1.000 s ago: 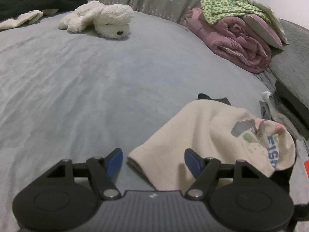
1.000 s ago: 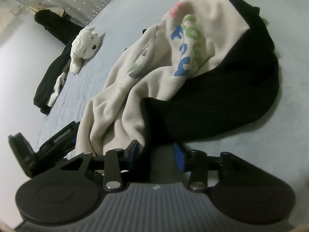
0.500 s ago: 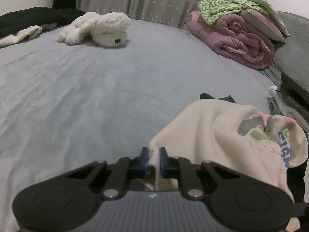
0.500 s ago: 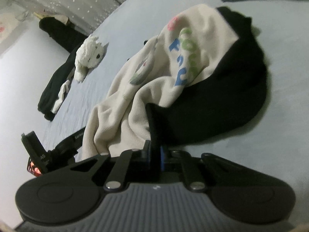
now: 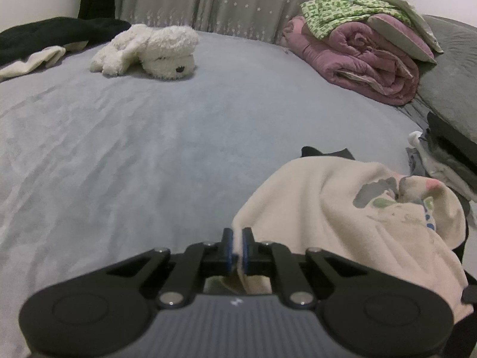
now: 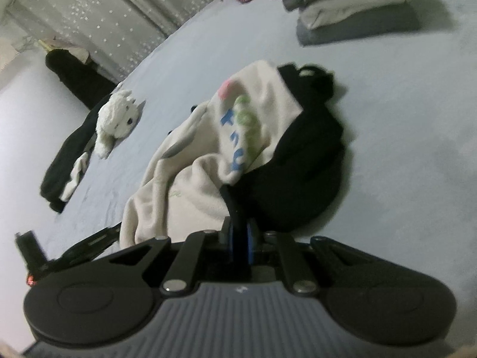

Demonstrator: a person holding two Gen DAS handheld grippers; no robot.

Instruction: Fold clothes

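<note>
A white plush dog (image 5: 155, 52) lies on its side on a grey-blue bed (image 5: 149, 137), far from the camera. Behind it hangs a grey curtain with small white stars (image 5: 226, 0). At the far left edge of the bed lies a black garment (image 5: 44, 34) with a cream cloth (image 5: 32, 61) beside it. At the far right sits a rolled pink quilt (image 5: 363, 59), with a green patterned cloth (image 5: 342, 7) on top.

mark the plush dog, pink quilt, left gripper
plush dog (image 5: 170, 59), left wrist view, on its head.
pink quilt (image 5: 366, 62), left wrist view, on the rolled end.
left gripper (image 5: 237, 249), left wrist view, between fingertips.
</note>
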